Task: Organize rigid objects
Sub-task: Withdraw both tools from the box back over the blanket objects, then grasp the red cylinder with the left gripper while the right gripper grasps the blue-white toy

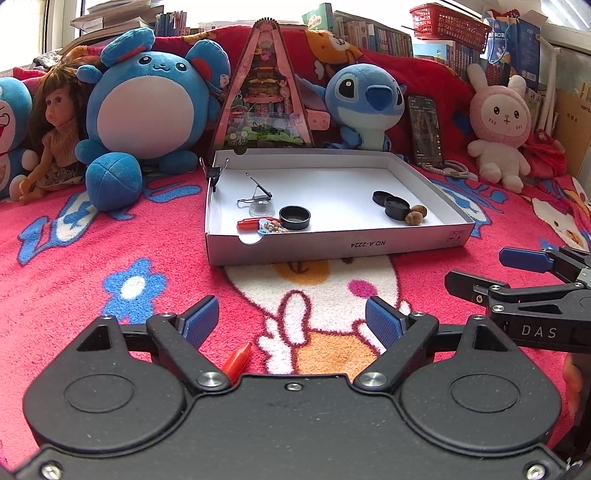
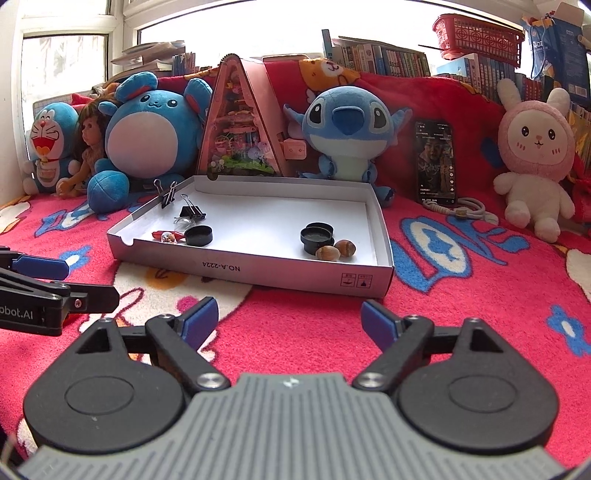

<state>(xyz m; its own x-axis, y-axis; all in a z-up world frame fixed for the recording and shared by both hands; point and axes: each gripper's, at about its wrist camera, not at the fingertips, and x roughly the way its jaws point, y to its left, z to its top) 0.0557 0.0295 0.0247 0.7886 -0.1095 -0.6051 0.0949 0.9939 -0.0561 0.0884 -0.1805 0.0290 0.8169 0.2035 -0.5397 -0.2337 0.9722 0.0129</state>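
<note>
A white cardboard box lid (image 1: 332, 247) (image 2: 258, 267) lies on the red blanket. In it are a black round cap (image 1: 294, 218) (image 2: 198, 235), two stacked black caps (image 1: 391, 203) (image 2: 317, 236), two hazelnuts (image 1: 415, 214) (image 2: 336, 250), a binder clip (image 1: 258, 192) (image 2: 192, 211), a clear dome (image 1: 261, 207) and a red piece (image 1: 249, 223) (image 2: 162, 234). Another binder clip (image 1: 213, 170) (image 2: 167, 195) grips the lid's rim. A red pointed piece (image 1: 238, 360) lies on the blanket by my left gripper (image 1: 291, 319), which is open and empty. My right gripper (image 2: 290, 320) is open and empty.
Plush toys (image 1: 147, 110) (image 2: 347, 129), a doll (image 1: 55, 122), a pink triangular display box (image 1: 264, 92) and a phone (image 2: 436, 162) with a cable (image 2: 458, 210) line the back. Books and a red basket (image 2: 476, 33) stand behind. The right gripper shows at the right edge of the left wrist view (image 1: 524, 273).
</note>
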